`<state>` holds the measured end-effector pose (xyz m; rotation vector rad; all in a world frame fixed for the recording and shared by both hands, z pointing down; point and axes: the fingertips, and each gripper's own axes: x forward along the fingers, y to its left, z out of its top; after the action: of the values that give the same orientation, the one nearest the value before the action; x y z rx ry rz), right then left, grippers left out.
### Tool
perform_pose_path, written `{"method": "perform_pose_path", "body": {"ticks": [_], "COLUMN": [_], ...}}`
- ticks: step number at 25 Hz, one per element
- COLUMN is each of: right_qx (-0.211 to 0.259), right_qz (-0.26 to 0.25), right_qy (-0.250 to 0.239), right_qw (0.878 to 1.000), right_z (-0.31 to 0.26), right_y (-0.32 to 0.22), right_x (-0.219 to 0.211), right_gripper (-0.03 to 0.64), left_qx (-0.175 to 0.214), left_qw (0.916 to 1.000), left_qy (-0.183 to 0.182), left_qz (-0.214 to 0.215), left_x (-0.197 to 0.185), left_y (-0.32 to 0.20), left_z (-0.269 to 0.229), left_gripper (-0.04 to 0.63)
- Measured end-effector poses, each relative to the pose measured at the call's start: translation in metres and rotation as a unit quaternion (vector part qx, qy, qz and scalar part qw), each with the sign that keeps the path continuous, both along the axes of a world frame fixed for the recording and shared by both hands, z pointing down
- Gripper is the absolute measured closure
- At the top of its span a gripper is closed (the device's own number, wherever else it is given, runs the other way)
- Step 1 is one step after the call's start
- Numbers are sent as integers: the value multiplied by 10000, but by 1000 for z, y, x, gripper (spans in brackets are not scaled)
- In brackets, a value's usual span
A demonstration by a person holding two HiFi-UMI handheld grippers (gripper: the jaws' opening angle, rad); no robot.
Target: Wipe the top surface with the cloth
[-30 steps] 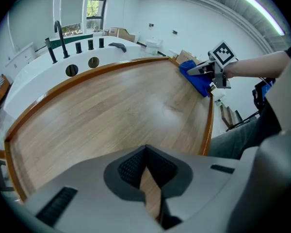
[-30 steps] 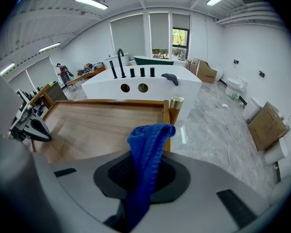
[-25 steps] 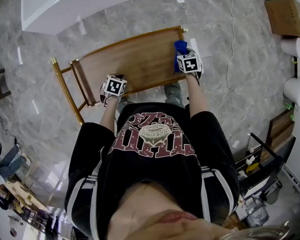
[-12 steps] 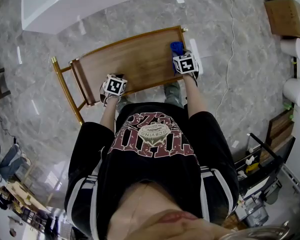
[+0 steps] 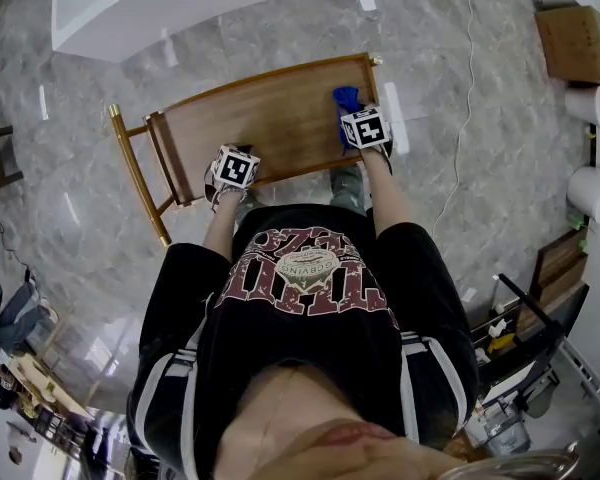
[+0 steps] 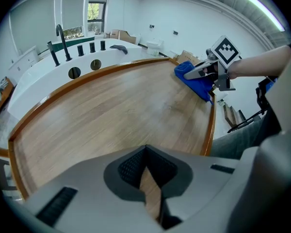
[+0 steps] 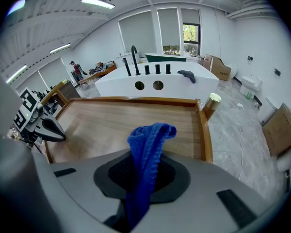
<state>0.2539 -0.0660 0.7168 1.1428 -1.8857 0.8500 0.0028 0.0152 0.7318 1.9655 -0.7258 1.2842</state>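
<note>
Grey marble floor runs under a long wooden tabletop (image 5: 270,118) with a raised rim, and a white bathtub (image 7: 155,81) stands just beyond its far side. The right claw (image 7: 143,178) is pinching the blue cloth (image 7: 148,144), whose free fold sticks out past the jaws toward the far rim. Seen from the left gripper view, the cloth appears to lie on the wood right under that claw. It sits at the tabletop's right end, close to the right rim and the brass post (image 7: 213,101) at the far right corner.

The tabletop's long axis runs left to right, so nearly all the bare wood lies to the left of the cloth. The coming stroke probably has to travel leftward along that axis.

The left claw (image 6: 148,178) hovers at the near edge, left of middle and well apart from the cloth. Its jaws are pressed together with nothing between them but a thin slit showing the wood below. It stands near the line a leftward sweep would take, so it may need to give way.
</note>
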Motion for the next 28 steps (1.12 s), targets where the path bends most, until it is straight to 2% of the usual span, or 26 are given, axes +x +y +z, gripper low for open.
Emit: {"method": "perform_pose_path", "body": {"ticks": [4,13,20,24,28], "right_qx": [-44,-147,-136,-127,-139], "right_qz": [-90,-344,-404,-502,-621], "right_qy": [-87,-303,-430,-354,-279], "right_qw": [9999,9988,9982,9980,9976], "right_z": [1,4,2,4,4], "right_y": [0,0,2,1,-1], "right_x": [-13,-41,-55,-63,-72], "right_gripper": [558,558,558,558,558], "left_qx": [105,235,662,655,492], "left_qw": [9999,9994,9969,9978,9977], "left_qy": [1,-104,-229,7,218], "left_qz": [-50,243,371,-7,-402], "left_x": [0,0,1,0,-3], "left_y": [-2,-2,1,1,4], "left_z": [-1,-5,-4,-6,-6], "left_gripper": [549,549,549,549,549]}}
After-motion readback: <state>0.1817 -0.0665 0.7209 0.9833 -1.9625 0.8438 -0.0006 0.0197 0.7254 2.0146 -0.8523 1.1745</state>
